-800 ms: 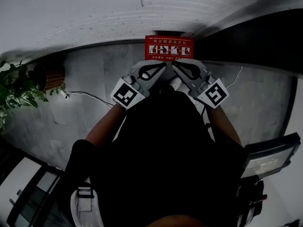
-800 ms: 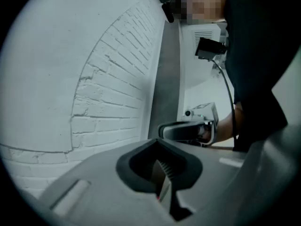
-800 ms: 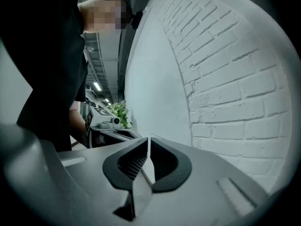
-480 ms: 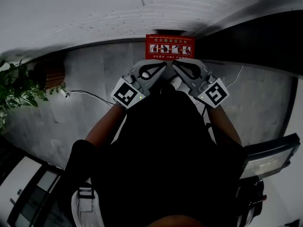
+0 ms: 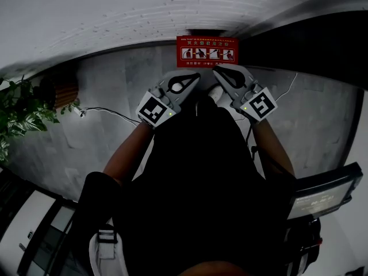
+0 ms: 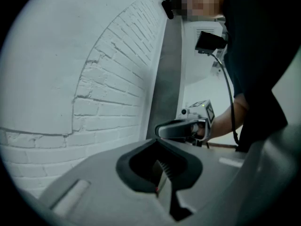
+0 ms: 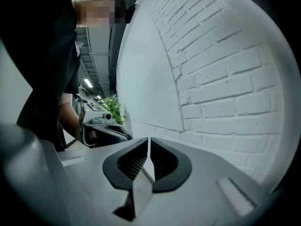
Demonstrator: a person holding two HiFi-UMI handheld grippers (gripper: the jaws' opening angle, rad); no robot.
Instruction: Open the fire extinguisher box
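The red fire extinguisher box [image 5: 207, 49], with white pictograms on its front, stands on the grey floor against the white brick wall [image 5: 144, 10]. Both grippers are held up in front of the person's dark torso, short of the box and not touching it. My left gripper [image 5: 194, 79] is shut with nothing in it, and its jaws meet in the left gripper view [image 6: 160, 164]. My right gripper [image 5: 217, 73] is also shut and empty, its jaws closed to a thin seam [image 7: 149, 147]. Each gripper view shows the other gripper beside it: the right gripper [image 6: 181, 128], the left gripper [image 7: 106, 133].
A leafy plant [image 5: 17, 111] stands at the left. A thin cable [image 5: 109, 117] runs across the floor below the wall. A dark panel [image 5: 322, 45] adjoins the box on the right. A device with a screen [image 5: 322, 197] sits at the lower right.
Both grippers and the box sit slightly higher in the head view. The two gripper tips have drawn a little apart. Both stay shut.
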